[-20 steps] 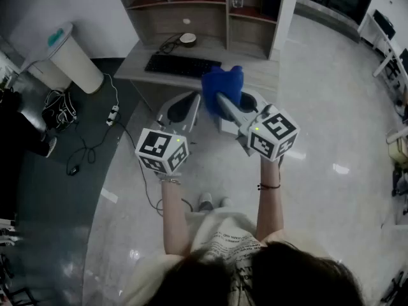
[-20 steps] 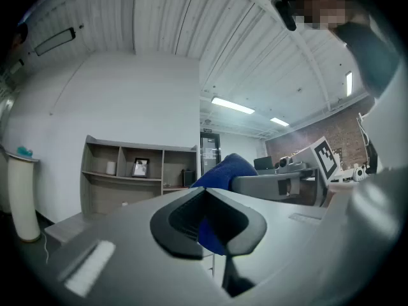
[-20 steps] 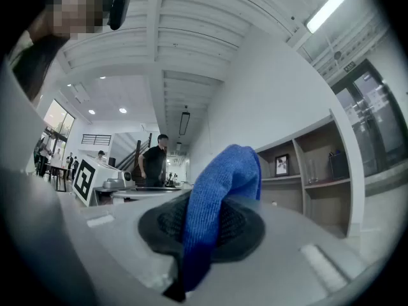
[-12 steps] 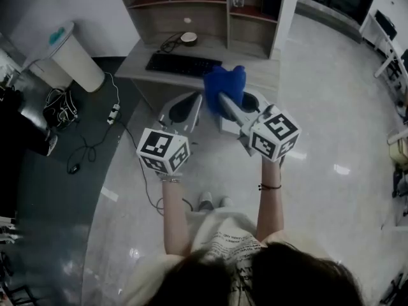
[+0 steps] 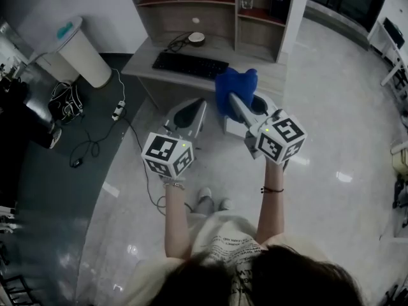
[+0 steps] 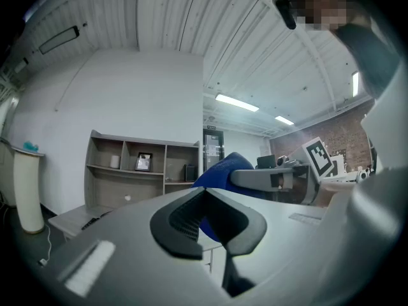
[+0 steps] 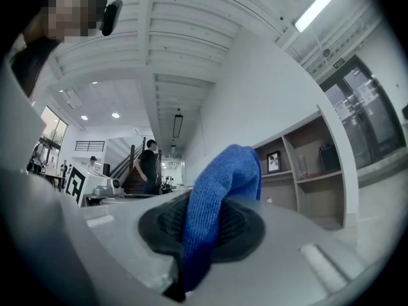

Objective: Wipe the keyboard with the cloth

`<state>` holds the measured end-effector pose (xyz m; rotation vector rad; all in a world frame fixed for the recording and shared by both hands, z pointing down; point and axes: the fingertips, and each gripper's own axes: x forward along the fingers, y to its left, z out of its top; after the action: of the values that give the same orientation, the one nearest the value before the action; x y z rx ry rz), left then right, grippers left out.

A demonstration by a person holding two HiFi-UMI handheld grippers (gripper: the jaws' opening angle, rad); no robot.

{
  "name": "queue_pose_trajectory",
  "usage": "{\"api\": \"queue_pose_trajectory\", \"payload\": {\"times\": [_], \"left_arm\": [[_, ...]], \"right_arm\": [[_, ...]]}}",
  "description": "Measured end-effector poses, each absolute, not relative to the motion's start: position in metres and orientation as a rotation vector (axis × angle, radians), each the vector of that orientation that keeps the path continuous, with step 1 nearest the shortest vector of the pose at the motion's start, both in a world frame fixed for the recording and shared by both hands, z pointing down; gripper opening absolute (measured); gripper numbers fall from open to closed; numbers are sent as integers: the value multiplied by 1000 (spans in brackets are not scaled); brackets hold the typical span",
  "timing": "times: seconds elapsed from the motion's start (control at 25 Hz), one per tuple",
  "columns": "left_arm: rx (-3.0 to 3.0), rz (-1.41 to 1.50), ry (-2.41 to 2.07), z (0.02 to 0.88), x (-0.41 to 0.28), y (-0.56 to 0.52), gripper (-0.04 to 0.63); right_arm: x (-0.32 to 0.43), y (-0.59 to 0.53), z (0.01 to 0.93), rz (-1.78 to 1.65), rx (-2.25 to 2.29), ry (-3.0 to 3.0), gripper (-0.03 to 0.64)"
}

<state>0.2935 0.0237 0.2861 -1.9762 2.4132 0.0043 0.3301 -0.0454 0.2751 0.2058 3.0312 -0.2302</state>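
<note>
Head view, contents listed from the cloth outward.

- Blue cloth [image 5: 236, 89]: pinched between the closed jaws of the right gripper [image 5: 234, 101] and bunched up beyond their tips. It is held in the air at the desk's front edge, just right of the keyboard and not touching it. In the right gripper view, the cloth [image 7: 220, 196] is seen running up between the dark pads.
- Black keyboard [image 5: 190, 65]: laid flat on the left part of the desk [image 5: 268, 75], near the front edge and uncovered.
- Left gripper [image 5: 194, 107]: held beside the right one over the floor, short of the desk. Its jaws [image 6: 207, 218] are closed at the tips with nothing held.
- Shelf unit [image 5: 229, 18]: set along the back of the desk.
- White bin [image 5: 83, 53]: stood left of the desk.
- Cables [image 5: 95, 145]: trailed over the dark floor on the left.
- Pale floor [image 5: 331, 120]: open room is left to the right.
</note>
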Motion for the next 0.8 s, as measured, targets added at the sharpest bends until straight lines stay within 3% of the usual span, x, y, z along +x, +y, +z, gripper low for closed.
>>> {"api": "queue_pose_trajectory", "payload": {"times": [0.8], "left_arm": [[-2046, 15, 2406, 303, 197, -10, 3]], "right_arm": [[233, -76, 301, -270, 162, 3091, 60]]}}
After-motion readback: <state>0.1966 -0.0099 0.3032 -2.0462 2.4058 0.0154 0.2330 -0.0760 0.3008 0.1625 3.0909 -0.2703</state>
